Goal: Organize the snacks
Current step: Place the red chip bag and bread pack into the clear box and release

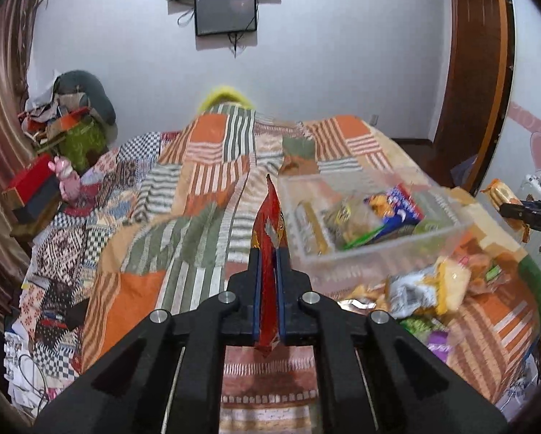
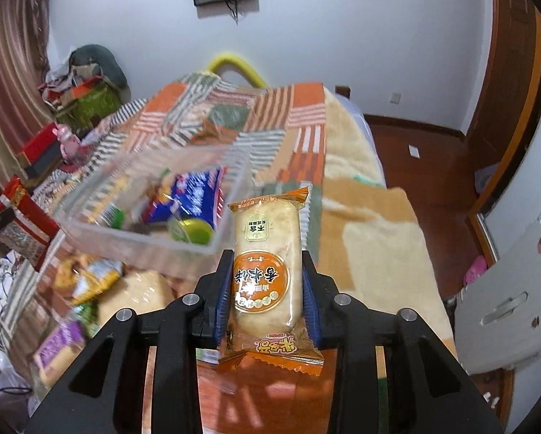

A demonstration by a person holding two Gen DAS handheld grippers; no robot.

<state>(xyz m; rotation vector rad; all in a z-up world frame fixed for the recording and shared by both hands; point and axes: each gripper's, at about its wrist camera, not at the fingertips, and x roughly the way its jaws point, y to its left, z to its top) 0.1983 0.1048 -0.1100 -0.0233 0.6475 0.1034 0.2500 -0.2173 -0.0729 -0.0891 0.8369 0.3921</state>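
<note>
Left gripper [image 1: 268, 253] clamps a red packet [image 1: 269, 224] at frame centre. Right gripper [image 2: 266, 271] clamps an orange cake pack [image 2: 266, 271]; the clear bin [image 2: 100, 231] sits left of it.

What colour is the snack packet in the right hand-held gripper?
Orange wrapper with a pale cake showing through; clearest in the right wrist view.

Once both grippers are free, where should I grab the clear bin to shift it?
Grip the clear bin by its near long rim, coming from above with one finger inside the wall. The rim is thin, straight and open-topped. The near right corner looks least crowded by snacks, though blur hides detail.
</note>
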